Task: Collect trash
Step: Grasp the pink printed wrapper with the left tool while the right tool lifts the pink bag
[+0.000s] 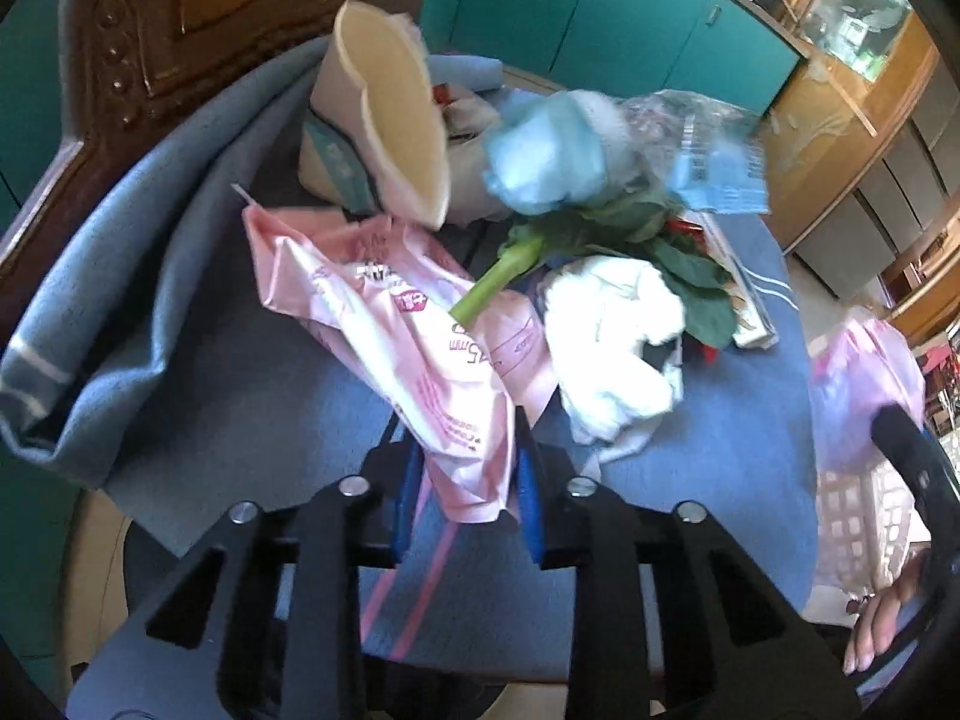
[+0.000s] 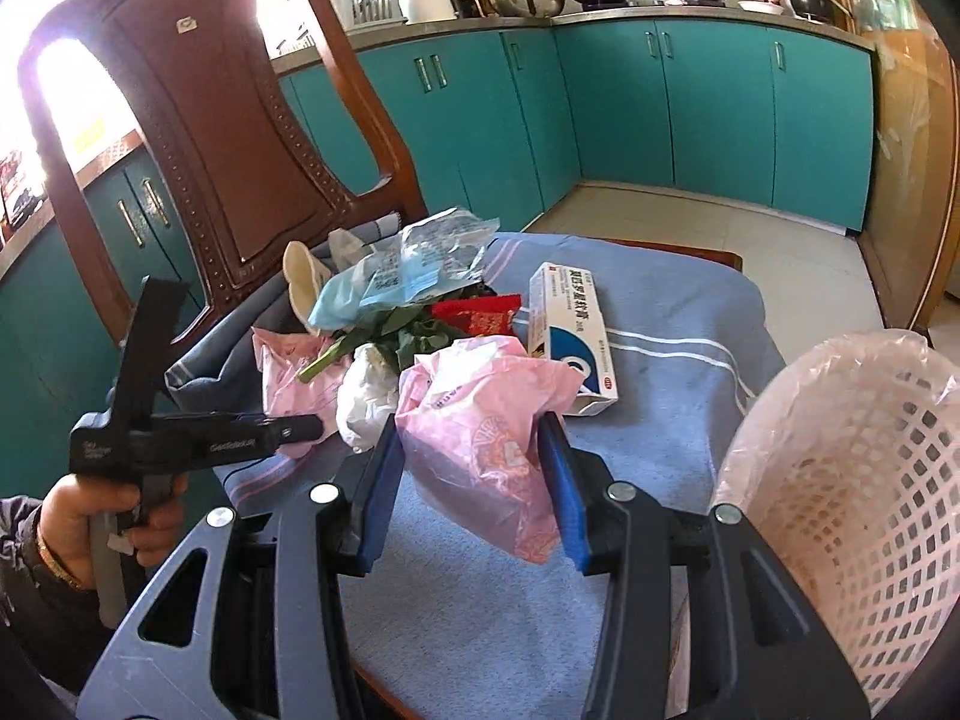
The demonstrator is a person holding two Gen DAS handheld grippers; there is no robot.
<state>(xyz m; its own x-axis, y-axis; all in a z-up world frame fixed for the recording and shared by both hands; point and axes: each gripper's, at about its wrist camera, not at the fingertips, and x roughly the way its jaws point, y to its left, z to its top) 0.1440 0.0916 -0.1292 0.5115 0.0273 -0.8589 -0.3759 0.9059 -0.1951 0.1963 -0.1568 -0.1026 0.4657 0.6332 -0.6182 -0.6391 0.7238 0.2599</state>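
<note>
Your left gripper pinches the pink wrapper just beside the vegetable stalk on the tabletop. Your right gripper clamps a pink plastic bag — near the lined basket, probably for dropping.

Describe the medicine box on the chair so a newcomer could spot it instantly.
Start at the blue cloth draped over the chair seat, then find the trash heap in its middle. The medicine box lies on the heap's side nearest the white basket. It is the only rigid rectangular item, white with a dark blue circle.
</note>
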